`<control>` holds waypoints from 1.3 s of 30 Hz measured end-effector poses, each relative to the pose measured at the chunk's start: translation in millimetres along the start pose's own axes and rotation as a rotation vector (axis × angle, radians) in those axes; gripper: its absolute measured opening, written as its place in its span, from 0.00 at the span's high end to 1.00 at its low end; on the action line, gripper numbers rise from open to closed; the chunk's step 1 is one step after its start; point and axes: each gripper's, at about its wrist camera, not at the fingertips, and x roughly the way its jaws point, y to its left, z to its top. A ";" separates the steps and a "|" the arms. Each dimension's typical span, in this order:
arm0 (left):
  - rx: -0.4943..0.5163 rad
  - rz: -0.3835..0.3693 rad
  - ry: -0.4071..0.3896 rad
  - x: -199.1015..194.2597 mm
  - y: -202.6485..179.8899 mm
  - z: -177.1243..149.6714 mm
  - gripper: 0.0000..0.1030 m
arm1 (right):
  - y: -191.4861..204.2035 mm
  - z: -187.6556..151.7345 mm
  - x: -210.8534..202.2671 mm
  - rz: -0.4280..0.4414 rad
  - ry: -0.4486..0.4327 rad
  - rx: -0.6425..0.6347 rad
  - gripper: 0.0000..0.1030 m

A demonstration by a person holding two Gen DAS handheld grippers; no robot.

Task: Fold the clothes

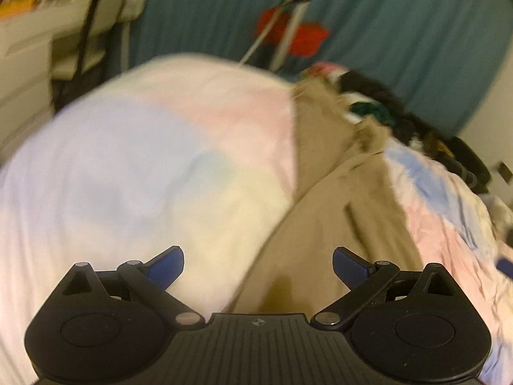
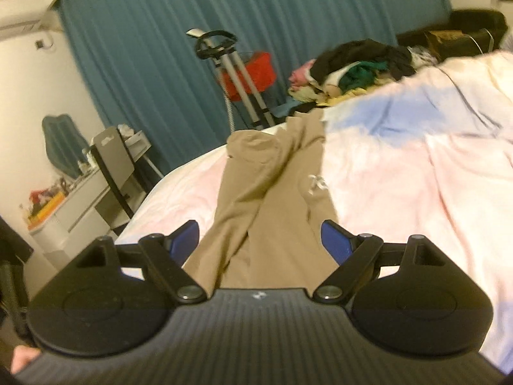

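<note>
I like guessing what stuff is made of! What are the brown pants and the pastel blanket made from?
The brown pants look like matte woven cloth, maybe cotton: they crease softly with no shine. The pastel blanket looks like thin, soft fabric, since it rumples into fine wrinkles. The blur leaves the exact fibres unclear.

The left gripper (image 1: 258, 264) has its two blue fingers (image 1: 166, 268) spread wide apart, with nothing between them. The right gripper (image 2: 259, 240) is spread wide too, and its blue fingers (image 2: 335, 240) grip nothing. A bit of a hand (image 2: 22, 361) shows at the near left corner of the right wrist view.
</note>
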 end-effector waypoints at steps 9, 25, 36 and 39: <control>-0.049 0.077 0.118 11.0 11.9 -12.9 0.35 | -39.3 -0.2 -8.1 0.002 0.013 0.162 0.17; 0.504 -0.034 -0.028 -57.3 -94.5 -46.9 0.97 | -73.8 -8.4 5.5 0.047 0.134 0.324 0.17; 0.668 -0.160 0.139 -20.3 -158.1 -104.9 0.93 | -81.7 -14.3 18.2 0.046 0.208 0.329 0.17; 0.601 -0.185 0.247 -2.7 -147.4 -100.9 0.77 | -86.7 -17.3 22.0 0.045 0.230 0.349 0.17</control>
